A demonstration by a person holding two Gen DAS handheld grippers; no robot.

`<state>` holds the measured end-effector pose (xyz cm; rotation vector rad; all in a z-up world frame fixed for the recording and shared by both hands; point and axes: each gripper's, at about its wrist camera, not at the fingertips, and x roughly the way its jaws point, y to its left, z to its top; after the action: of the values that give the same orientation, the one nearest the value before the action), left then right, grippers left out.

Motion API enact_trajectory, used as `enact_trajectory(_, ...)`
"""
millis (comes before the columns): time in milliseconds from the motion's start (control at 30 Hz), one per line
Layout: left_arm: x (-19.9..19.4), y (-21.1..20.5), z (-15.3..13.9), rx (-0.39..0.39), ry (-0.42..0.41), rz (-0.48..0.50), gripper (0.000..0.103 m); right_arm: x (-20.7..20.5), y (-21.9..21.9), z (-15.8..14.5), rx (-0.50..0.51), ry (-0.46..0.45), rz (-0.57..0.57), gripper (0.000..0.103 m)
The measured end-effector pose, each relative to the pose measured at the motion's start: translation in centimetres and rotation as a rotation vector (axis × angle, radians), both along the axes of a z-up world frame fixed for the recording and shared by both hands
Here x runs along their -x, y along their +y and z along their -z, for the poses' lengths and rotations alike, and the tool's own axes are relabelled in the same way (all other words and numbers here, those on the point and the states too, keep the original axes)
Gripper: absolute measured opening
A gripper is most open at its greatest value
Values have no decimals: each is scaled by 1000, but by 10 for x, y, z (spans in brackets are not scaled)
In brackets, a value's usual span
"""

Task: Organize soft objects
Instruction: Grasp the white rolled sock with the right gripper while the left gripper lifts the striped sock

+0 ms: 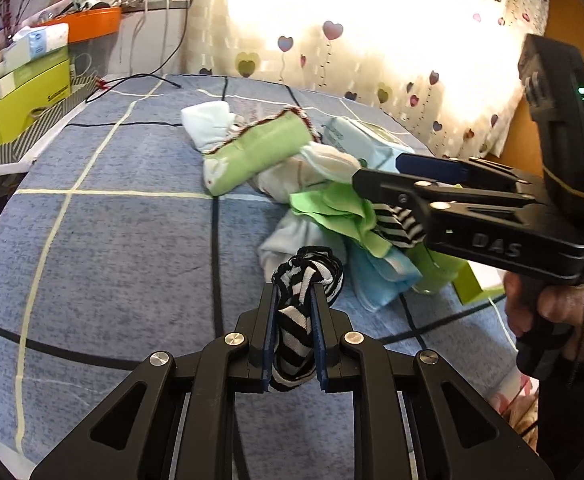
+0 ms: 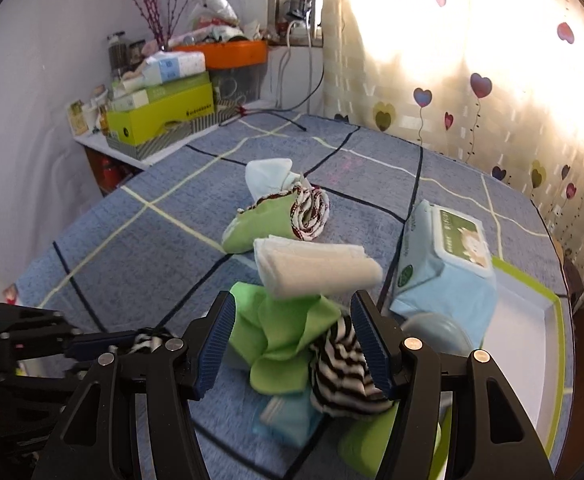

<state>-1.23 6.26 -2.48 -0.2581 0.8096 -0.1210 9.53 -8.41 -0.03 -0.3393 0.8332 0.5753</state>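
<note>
The near and left part of the bed [image 1: 104,240] in front of my left gripper [image 1: 295,300] is bare blue cover; passage there is unobstructed up to the edge. My left jaws are clamped on a striped sock [image 1: 292,332], which fills the gap between them. To the right, the pile of cloths [image 1: 332,208] blocks a level path. My right gripper [image 2: 292,344] hangs over that pile with its jaws wide apart. The wipes pack [image 2: 448,264] and the green-edged tray [image 2: 532,320] close off the right side. Stacked boxes [image 2: 160,112] line the far left edge. The far cover toward the curtain [image 2: 492,80] is free.
</note>
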Motion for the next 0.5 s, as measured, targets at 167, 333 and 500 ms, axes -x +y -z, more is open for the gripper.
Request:
enact_trajectory(167,-1,11,0,11,-7,-18,17,-12,16,12,46,-2,-18,60)
enact_trajectory(333,-3,20,1,21,-9,-35,17,-19,27,19,103,-15,-22,53)
enact_trajectory(500,-7,22,1,29,-9,-32,17,-24,28,20,137,-27,-14,21)
